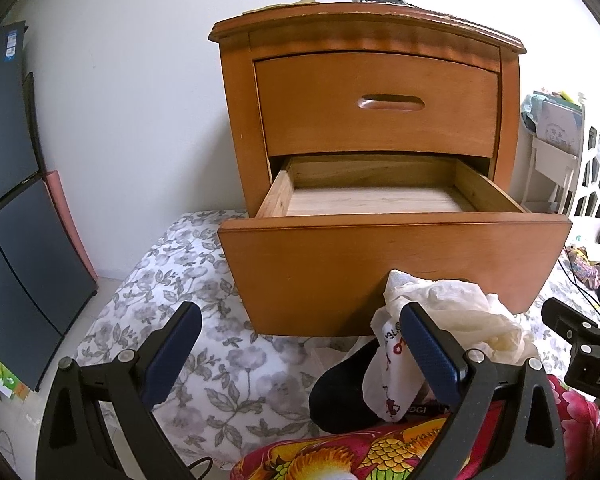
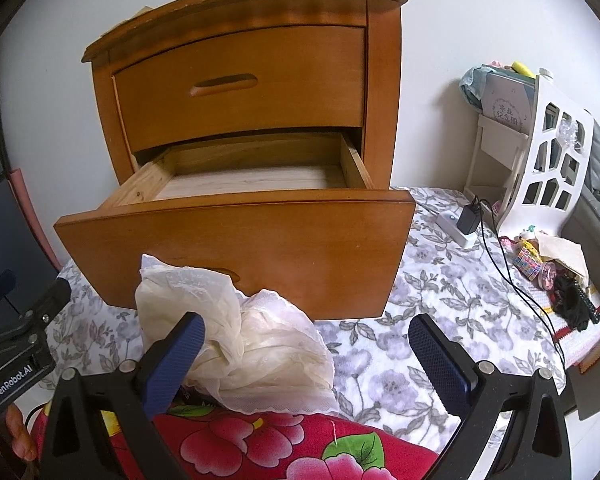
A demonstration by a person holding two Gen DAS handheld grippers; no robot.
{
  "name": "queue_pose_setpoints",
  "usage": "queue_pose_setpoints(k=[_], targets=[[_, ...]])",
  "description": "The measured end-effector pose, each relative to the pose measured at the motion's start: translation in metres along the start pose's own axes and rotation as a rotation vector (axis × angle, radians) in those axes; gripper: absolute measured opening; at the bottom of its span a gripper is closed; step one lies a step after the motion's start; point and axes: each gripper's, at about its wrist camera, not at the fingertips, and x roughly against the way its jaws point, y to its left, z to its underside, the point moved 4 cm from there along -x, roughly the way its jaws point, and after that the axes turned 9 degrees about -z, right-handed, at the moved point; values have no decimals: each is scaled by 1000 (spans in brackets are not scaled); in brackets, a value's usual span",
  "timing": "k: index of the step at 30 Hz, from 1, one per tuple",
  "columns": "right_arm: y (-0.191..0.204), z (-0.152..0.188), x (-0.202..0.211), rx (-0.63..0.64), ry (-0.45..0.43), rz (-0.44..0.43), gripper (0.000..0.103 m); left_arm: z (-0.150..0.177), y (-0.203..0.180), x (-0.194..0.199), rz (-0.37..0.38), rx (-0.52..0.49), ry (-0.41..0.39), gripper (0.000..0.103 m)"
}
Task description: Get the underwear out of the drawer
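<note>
- The lower drawer of the orange-brown wooden nightstand stands pulled out; the part of its pale plank floor in view is bare, while the strip just behind the front panel is hidden from both cameras.
- The task's things, a crumpled cream lace-trimmed underwear piece and a white printed garment with red figures, lie outside the drawer in a heap, in front of its front panel, on a dark item and a red floral cloth.
- The left gripper is spread wide and holds nothing; its right-hand pad sits beside the heap, and contact cannot be judged.
- The right gripper is likewise spread wide and empty; its left-hand pad overlaps the cream piece in the view.
- Judgement: removal appears done or nearly so. The step in hand is confirming the drawer is empty.
- Recommended: tilt one camera over the front panel to check the hidden strip before closing anything.
- If a garment must be moved again, pinch a thick fold, not the lace edge, which seems likely to slip or snag.
- Keep clear of the black cable on the grey floral bedsheet.
</note>
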Motion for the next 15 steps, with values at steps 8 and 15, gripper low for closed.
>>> queue_pose_setpoints(k=[8,15], targets=[[0,0,0,-1,1,0,103,0,-1,0,-2,-8,-4,99],[1,1,0,0,3,-1,103,0,-2,0,-7,-12,-4,99]])
